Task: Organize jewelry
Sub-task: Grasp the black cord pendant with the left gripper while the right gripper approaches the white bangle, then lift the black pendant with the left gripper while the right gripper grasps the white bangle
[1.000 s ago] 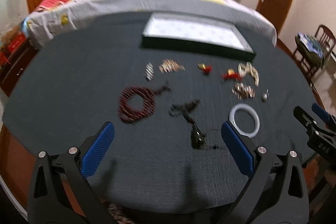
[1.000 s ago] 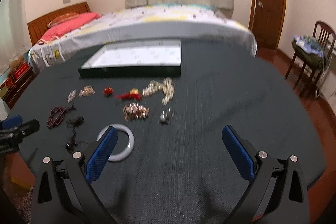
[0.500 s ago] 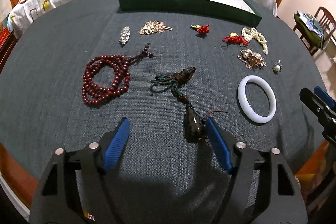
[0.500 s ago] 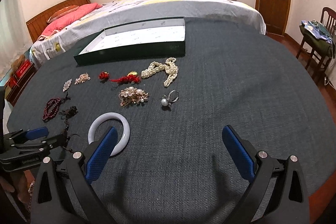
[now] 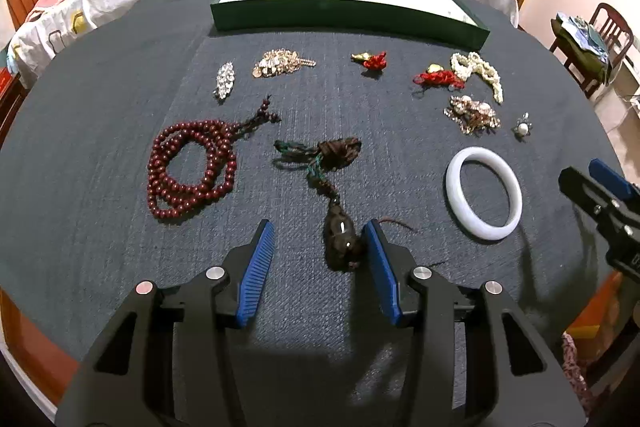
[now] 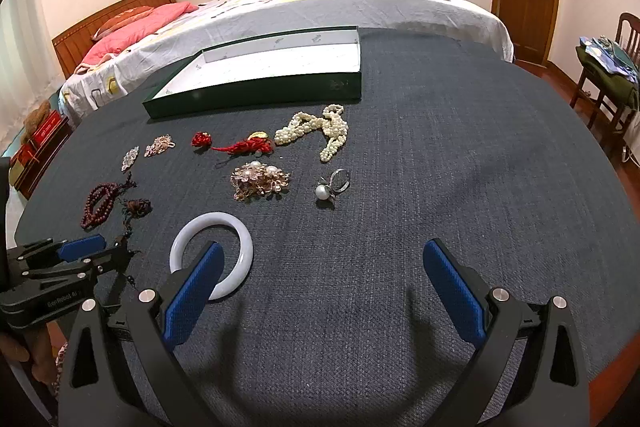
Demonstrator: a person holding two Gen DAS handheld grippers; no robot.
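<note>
Both wrist views are sharp and free of motion blur, lit warm and fairly bright from overhead. The black two-finger grippers throw soft dark shadows onto the dark grey woven tablecloth [image 6: 440,155] directly below them, and a small glare spot sits on the glossy dark pendant [image 5: 340,239]. Fisheye distortion bows the table edge and room walls, with black vignetting in the corners.
</note>
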